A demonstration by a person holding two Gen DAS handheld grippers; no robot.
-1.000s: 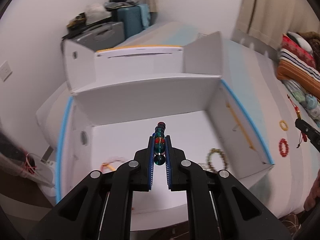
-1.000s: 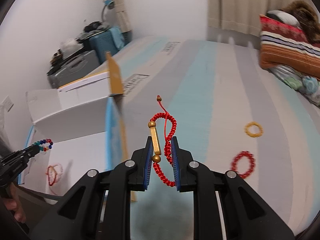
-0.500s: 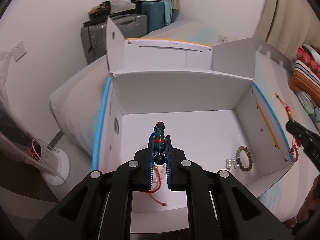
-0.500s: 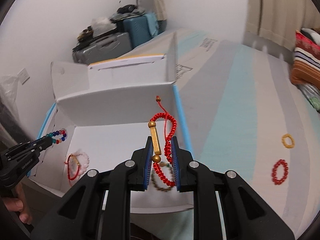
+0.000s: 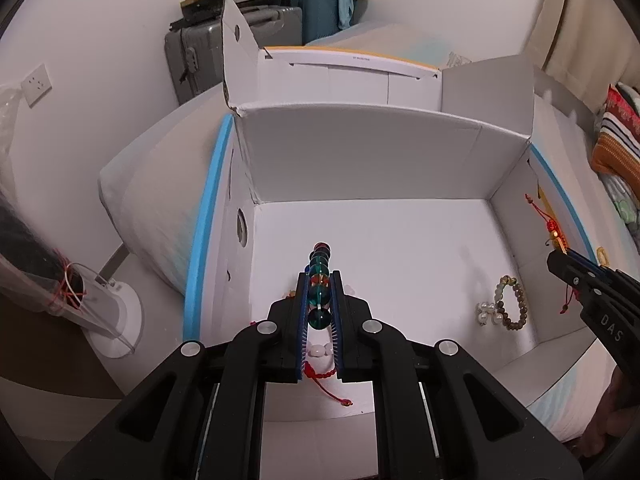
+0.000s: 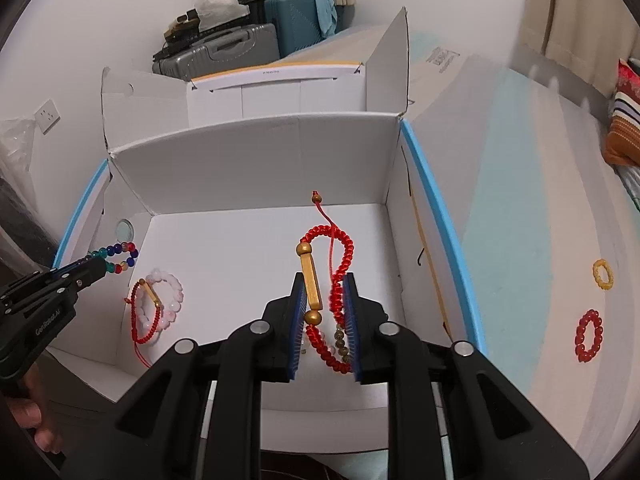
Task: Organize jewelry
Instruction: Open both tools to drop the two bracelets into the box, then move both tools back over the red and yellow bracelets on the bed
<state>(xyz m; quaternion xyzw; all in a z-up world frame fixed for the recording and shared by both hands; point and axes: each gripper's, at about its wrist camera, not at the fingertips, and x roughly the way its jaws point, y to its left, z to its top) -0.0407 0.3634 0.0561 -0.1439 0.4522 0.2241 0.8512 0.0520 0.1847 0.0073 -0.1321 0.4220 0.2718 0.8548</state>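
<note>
My left gripper (image 5: 319, 280) is shut on a multicoloured bead bracelet (image 5: 319, 276) and holds it above the left part of the open white box (image 5: 360, 148). It also shows in the right wrist view (image 6: 118, 258). My right gripper (image 6: 323, 284) is shut on a red braided bracelet with a gold bar (image 6: 310, 280), held over the box's right part. In the box lie a pink bead bracelet (image 6: 170, 296) with a red cord bracelet (image 6: 142, 312) on the left, and a brown-green bead bracelet (image 5: 510, 302) with white pearls (image 5: 486, 312) on the right.
The box rests on a striped bed cover (image 6: 520, 200). A yellow bead ring (image 6: 603, 274) and a red bead bracelet (image 6: 589, 335) lie on the bed right of the box. Suitcases (image 6: 240, 48) stand by the far wall. A striped pillow (image 5: 616, 140) lies at the right.
Both grippers have moved in over the box with their bracelets still held. The right gripper came from above the bed cover to above the box's right side.
</note>
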